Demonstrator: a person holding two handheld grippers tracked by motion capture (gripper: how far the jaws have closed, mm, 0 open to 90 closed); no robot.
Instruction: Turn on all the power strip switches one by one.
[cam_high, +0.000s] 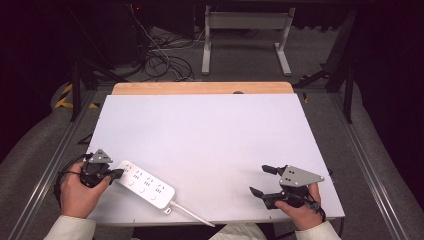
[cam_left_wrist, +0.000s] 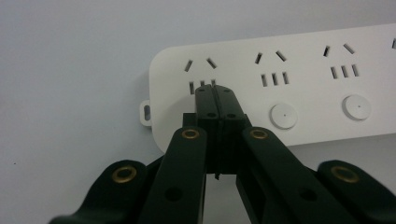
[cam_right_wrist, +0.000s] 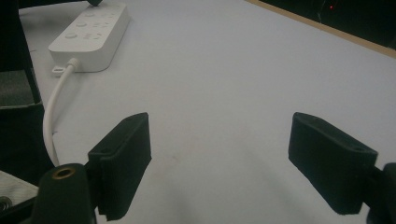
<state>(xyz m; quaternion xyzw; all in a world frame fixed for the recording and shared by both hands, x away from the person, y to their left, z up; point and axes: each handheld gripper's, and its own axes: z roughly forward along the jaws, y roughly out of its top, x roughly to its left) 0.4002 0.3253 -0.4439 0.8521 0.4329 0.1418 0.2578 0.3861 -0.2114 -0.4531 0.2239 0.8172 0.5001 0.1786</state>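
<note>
Tabletop (cam_high: 210, 135) white, dark room; left gripper (cam_high: 118, 173) closed on power strip (cam_high: 146, 184); right gripper (cam_high: 262, 180) wide

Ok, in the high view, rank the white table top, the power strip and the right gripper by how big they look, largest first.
1. White table top, by far the largest.
2. Power strip.
3. Right gripper, though it looks close to the strip in size, so those two are unsure.

The left tool (cam_left_wrist: 215, 93) covers the first button of the power strip (cam_left_wrist: 299, 88); the strip's right end is cut off. Its cord (cam_high: 192, 214) leaves the counter (cam_high: 210, 130) edge.
</note>
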